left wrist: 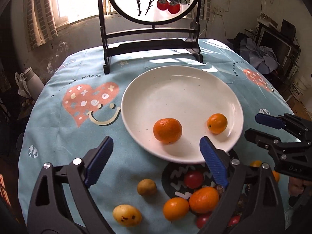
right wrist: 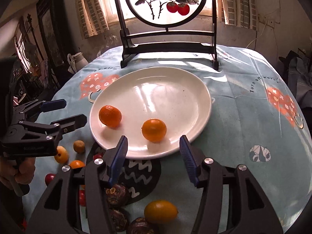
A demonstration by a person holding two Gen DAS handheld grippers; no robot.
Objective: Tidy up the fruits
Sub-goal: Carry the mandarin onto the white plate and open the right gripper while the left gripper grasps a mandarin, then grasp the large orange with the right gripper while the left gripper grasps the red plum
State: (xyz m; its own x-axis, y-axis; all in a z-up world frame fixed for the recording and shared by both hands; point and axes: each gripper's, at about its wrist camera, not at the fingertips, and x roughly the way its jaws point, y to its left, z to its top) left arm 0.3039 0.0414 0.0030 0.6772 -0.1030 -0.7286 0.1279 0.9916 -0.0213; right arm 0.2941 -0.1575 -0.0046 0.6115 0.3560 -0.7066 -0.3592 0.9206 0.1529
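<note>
From the left wrist view, the left tongs (left wrist: pixel 156 152) stand spread wide with nothing between the blue pads, hanging over the near rim of a white plate (left wrist: pixel 175 89) on the cloth-covered surface (left wrist: pixel 58 132). On the plate lie a wrinkled mandarin (left wrist: pixel 167 130) and, well apart to its right, a smaller smooth orange (left wrist: pixel 217 123). Nearer the camera, off the plate, lie two yellowish fruits (left wrist: pixel 146 187), two more oranges (left wrist: pixel 203 199) touching each other, and red cherry tomatoes (left wrist: pixel 193 179) on a dark patterned mat (left wrist: pixel 175 175). At the right edge the right tongs (left wrist: pixel 251 125) reach in, parted and empty. A framed round screen (left wrist: pixel 154 0) painted with red fruit stands behind the plate.

From the right wrist view, the right tongs (right wrist: pixel 154 146) are parted over the plate's (right wrist: pixel 165 89) near rim, pinching nothing; the smooth orange (right wrist: pixel 154 130) lies just beyond them, and the mandarin (right wrist: pixel 110 116) further left. The left tongs (right wrist: pixel 72 112) show at the left, spread and empty. Near the camera lie a yellow-orange fruit (right wrist: pixel 160 211) and dark purple wrinkled fruits (right wrist: pixel 117 195).
</note>
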